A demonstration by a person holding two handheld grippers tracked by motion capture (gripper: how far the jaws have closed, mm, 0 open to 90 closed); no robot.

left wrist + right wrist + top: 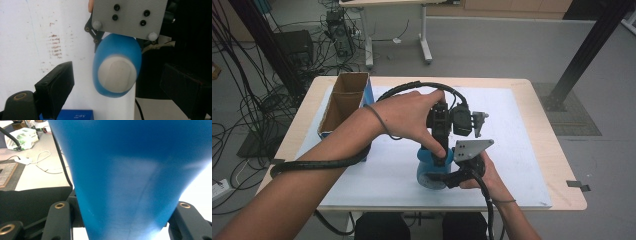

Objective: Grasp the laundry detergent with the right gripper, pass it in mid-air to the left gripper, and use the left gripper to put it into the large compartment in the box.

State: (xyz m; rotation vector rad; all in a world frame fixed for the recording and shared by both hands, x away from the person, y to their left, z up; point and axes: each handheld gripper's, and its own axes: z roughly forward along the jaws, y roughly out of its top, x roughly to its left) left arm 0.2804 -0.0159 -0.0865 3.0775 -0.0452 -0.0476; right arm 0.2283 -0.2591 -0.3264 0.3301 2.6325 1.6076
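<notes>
Blue bottle (432,170), white-capped, lying on its side near the tabletop's (532,130) front edge; long axis runs roughly 1 to 7 o'clock in the high view, the white end facing 7 o'clock. Right claw (447,176), at 3 o'clock of the bottle, is clamped on its blue body, which passes between both jaws in the right gripper view. Left claw (439,152), descending from 12 o'clock, stands spread wide, jaws either side of the bottle without pressing it. An open cardboard box (343,102) lies at 10 o'clock, well apart.
</notes>
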